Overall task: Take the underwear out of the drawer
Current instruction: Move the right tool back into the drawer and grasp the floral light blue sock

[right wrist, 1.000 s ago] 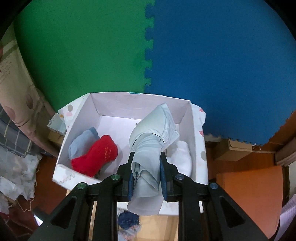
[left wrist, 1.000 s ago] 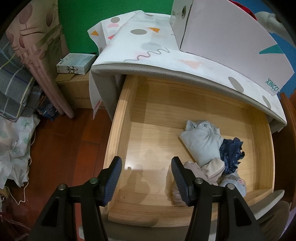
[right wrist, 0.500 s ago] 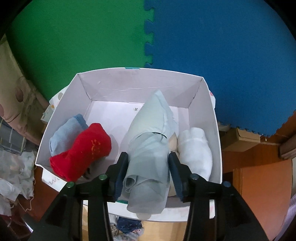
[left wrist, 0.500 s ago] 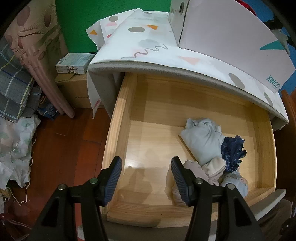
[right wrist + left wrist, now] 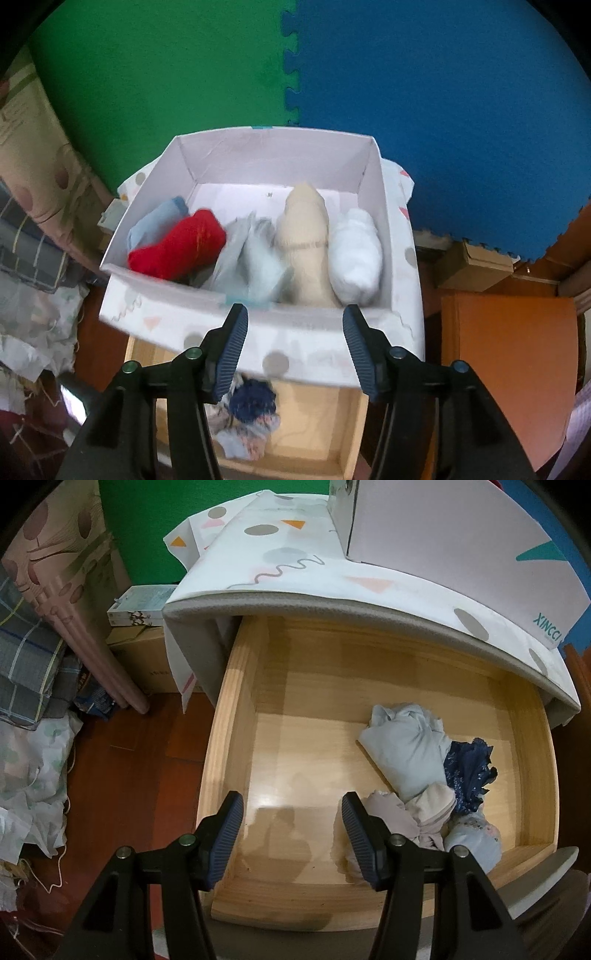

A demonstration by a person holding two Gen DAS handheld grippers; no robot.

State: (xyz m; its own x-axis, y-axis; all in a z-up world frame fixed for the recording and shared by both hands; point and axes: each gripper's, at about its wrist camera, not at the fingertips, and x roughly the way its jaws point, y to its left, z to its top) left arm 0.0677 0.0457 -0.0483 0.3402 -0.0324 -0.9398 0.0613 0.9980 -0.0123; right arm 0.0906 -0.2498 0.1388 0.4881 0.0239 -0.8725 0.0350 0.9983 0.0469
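Well into the job, not finished. In the right wrist view, the white box (image 5: 373,177) at mid-frame on the patterned cabinet top holds five rolled pieces in a row: pale blue roll (image 5: 157,221) at far left, red roll (image 5: 179,245) beside it, grey piece (image 5: 255,258) in the middle, cream roll (image 5: 306,243), white roll (image 5: 356,251) at right. Grey piece blurred and slumped against the near wall — apparently just let go. Right gripper (image 5: 295,345) low in the frame, in front of the box's near wall, jaws having just been opening, now parted with nothing between them; grey piece beyond the tips, free of the pads. Left gripper (image 5: 291,836) at the bottom of the left wrist view, above the drawer (image 5: 221,738), jaws about half spread and empty, only bare wood between them. Underwear left in the drawer bunched at the lower right of that view: large light-blue bundle (image 5: 406,749), dark-blue patterned piece (image 5: 467,775) touching its right side, pinkish-beige pieces (image 5: 410,812) just right of the left gripper's right finger (image 5: 356,834), pale floral piece (image 5: 474,840) toward the front corner. Rest of the drawer floor bare. Judged from this: five out, roughly four to go — exact count unclear, since the heap overlaps.
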